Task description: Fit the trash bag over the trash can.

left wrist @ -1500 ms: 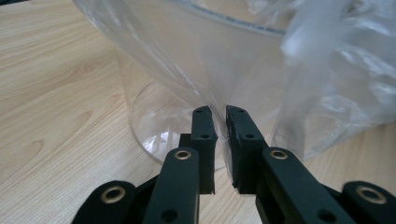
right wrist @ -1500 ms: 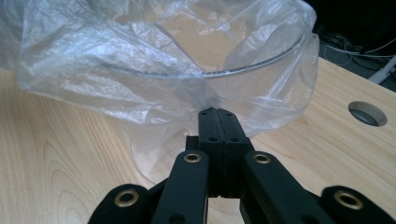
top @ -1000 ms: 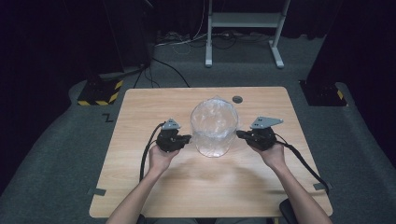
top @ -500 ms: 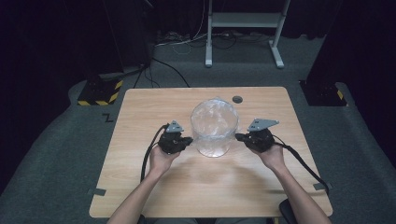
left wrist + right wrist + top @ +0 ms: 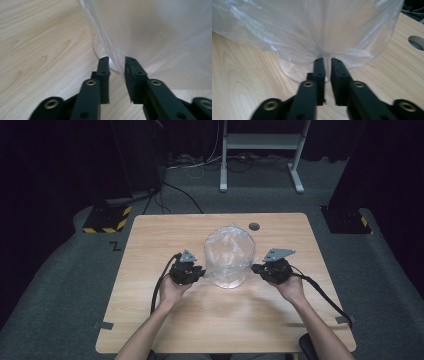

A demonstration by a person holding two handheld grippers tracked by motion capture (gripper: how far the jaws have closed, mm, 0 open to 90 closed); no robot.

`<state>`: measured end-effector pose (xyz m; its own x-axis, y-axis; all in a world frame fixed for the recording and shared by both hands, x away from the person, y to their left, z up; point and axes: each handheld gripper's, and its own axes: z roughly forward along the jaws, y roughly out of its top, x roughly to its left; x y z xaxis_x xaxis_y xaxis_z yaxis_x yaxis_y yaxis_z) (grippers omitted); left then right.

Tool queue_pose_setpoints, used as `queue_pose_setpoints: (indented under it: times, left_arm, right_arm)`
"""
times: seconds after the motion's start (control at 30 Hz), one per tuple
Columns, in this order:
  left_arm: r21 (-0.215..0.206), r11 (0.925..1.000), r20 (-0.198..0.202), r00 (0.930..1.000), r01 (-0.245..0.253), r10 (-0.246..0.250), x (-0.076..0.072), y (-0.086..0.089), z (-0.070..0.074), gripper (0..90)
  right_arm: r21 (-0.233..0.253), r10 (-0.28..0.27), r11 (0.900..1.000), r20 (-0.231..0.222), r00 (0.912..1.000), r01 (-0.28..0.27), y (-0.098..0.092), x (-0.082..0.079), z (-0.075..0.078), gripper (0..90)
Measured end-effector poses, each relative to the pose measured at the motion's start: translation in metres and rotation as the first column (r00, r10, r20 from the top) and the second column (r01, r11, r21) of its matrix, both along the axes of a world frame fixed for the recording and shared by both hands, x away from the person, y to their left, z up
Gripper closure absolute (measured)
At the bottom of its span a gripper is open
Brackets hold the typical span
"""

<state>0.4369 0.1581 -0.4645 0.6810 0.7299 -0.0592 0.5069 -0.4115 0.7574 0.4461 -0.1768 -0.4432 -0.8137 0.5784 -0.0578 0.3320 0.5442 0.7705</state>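
Bag [image 5: 229, 254] plastic, thin and see-through, is draped over a clear tub [image 5: 227, 279] that stands in the middle of the counter [image 5: 150, 240]. A small dark hole [image 5: 254, 226] is seen in the counter just behind it.

The left hand-held gripper [image 5: 199, 272] is held at the bag's left side, low down. In the left gripper view, its jaws are seen with a small gap, and the bag's edge [image 5: 117, 53] runs down into that gap; whether the film is truly pinched cannot be told. The tub's curved bottom rim [image 5: 96, 51] is seen just past the tips.

The right hand-held gripper [image 5: 256, 268] is held at the bag's right side, also low. In the right gripper view, its jaws are nearly shut, and the film is gathered into a little pucker [image 5: 324, 54] right at the tips. It looks like the bag is gripped there.

The step in hand is judged to be taking hold of the bag's lower edge on both sides, so it can be pulled down or lifted off the tub.

Next, a firm pinch is needed on the left side first. Then both sides should be moved together, evenly and slowly, because thin film can slip or tear, and the light tub could be tipped.
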Motion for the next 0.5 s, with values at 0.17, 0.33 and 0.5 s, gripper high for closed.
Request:
queue_pose_setpoints:
  times: [0.17,0.33,0.5]
  left_arm:
    - [-0.107,0.9939,0.006,0.9996,-0.026,0.027,-0.004,0.009,0.006,60.1]
    - [-0.188,0.9817,0.017,0.9992,-0.031,0.035,-0.007,0.015,0.013,55.9]
    - [-0.233,0.9719,0.011,0.9993,-0.032,0.036,-0.007,0.012,0.013,52.0]
  right_arm:
    - [0.077,-0.004,0.997,-0.015,0.9999,0.005,-0.007,-0.001,0.009,68.1]
    - [0.136,-0.021,0.990,-0.012,0.9997,0.022,-0.013,-0.002,0.017,66.5]
    - [0.176,-0.073,0.982,-0.004,0.9973,0.073,-0.015,0.000,0.019,66.0]
